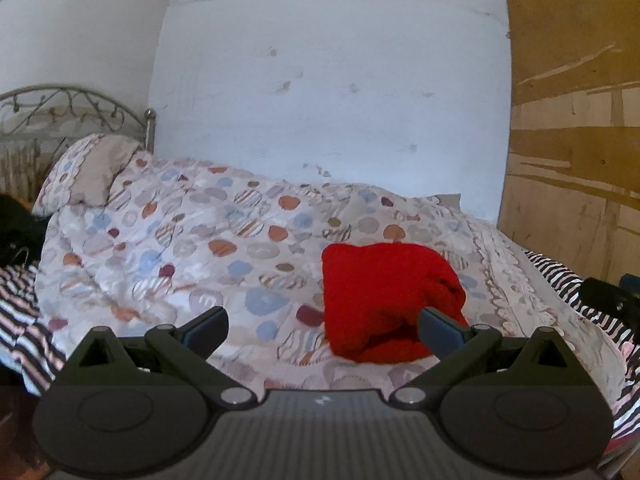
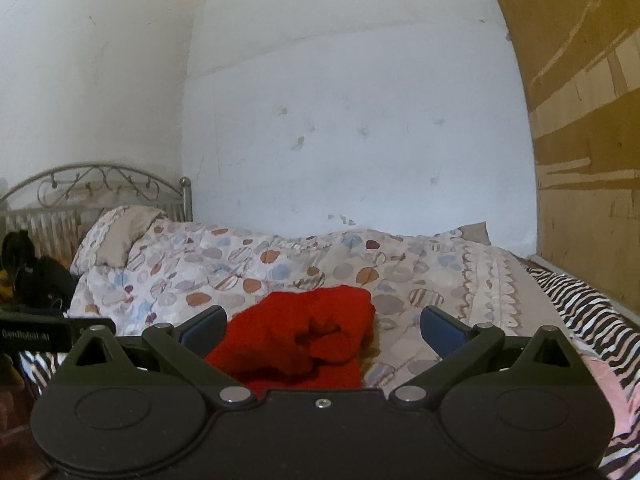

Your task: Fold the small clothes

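The small red fuzzy knit garment (image 1: 384, 300) sits in a thick bunch on the spotted quilt w/ blue & orange dots (image 1: 180, 240), near the front, a bit right of mid. It looks folded over but lumpy, so this fits a fold half done or one just done; can't tell which. Left gripper (image 1: 323, 326) & right gripper (image 2: 323, 326): jaws wide apart, holding nothing, just above the cloth's near edge. A zebra-stripe sheet (image 2: 580, 304) lies far right.

One red knitted garment (image 1: 384, 300) lies on one bed (image 1: 560, 280). There is one dotted quilt (image 1: 180, 248), one pillow (image 1: 92, 172), one striped sheet (image 2: 580, 304) and one metal headboard (image 2: 100, 184). Two grippers show, each with two fingers (image 1: 206, 326).
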`<state>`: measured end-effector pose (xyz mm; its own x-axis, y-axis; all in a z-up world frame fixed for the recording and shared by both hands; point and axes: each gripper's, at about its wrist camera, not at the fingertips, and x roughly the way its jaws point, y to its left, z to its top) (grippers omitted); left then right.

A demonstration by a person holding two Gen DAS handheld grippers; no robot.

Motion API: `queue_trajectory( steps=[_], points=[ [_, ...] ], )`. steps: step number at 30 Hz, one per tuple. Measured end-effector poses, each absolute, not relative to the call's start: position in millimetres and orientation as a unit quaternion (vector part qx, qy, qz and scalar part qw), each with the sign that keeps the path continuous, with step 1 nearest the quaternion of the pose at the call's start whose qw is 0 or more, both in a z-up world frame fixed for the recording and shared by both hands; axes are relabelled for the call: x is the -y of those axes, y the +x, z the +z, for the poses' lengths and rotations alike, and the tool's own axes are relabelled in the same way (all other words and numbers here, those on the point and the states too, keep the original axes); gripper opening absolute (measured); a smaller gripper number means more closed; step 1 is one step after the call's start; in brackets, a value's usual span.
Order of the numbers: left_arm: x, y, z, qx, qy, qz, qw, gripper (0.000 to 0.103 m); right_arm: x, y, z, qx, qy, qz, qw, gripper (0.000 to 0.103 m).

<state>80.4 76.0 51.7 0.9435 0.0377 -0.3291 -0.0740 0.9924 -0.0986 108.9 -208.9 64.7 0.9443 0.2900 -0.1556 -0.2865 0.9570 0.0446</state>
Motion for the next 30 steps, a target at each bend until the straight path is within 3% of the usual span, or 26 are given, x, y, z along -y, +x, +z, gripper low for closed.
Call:
queue_trajectory(
  steps=[16, 30],
  points=[
    [-79, 62, 20, -0.207, -0.049, 0.036, 0.977, 0.103, 210, 82, 29, -0.130, 0.008, 0.119, 0.984, 0.103],
    [-77, 60, 18, -0.212, -0.046, 0.035, 0.976, 0.103, 215, 80, 31, -0.124, 0.017, 0.118, 0.985, 0.103]
  ],
)
